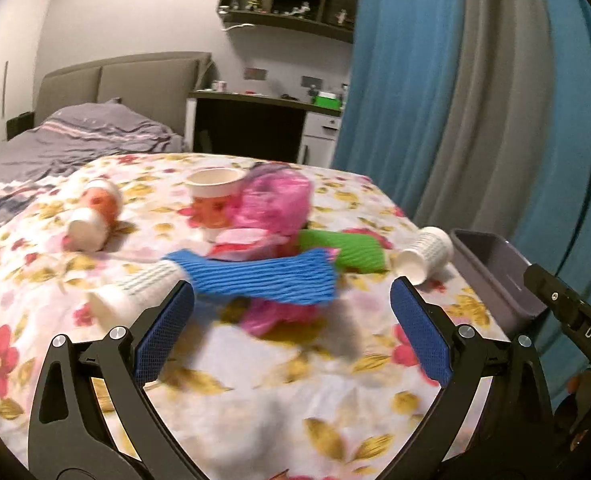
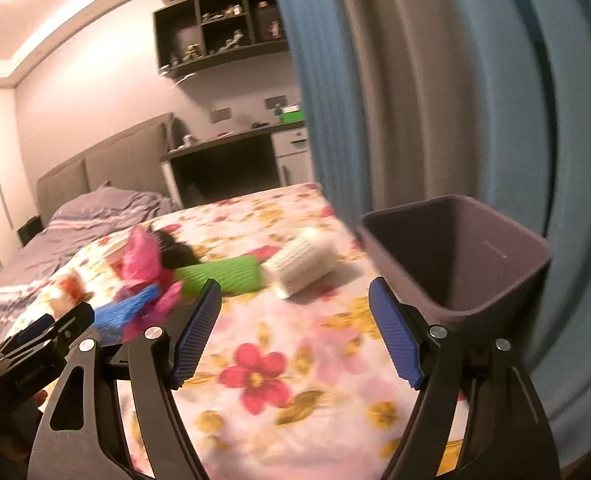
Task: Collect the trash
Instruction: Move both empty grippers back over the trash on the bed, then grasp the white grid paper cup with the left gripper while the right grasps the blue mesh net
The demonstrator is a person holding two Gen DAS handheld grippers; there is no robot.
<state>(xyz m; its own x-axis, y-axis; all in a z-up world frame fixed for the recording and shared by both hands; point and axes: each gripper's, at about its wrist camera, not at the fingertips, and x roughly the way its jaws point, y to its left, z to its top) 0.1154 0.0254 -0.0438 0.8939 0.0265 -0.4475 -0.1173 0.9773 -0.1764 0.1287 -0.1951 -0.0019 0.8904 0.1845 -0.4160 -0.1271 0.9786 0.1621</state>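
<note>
We see a table covered with a floral cloth, and the trash lies scattered across its far half. Our left gripper hangs above the cloth with its blue-padded jaws spread wide and nothing between them; just beyond its tips lies a blue foam net sleeve on top of a crumpled pink plastic bag. A white ribbed paper cup lies on its side beside the left finger, its base tucked under the blue sleeve. A green foam net sleeve lies to the right of the pile, and beyond it another ribbed paper cup has tipped over near the edge of the dark purple bin. Farther back an upright cup stands against the pink bag, and two small tubs or cups lie at the left; blur keeps us from naming them more closely.

Our right gripper also hovers empty, its jaws well apart, over bare cloth. The purple bin stands just right of its right finger, open at the top, at the table's edge against a blue and grey curtain. In the right wrist view the green sleeve and the tipped cup lie ahead, between the pile and the bin. A bed and a desk stand behind the table.
</note>
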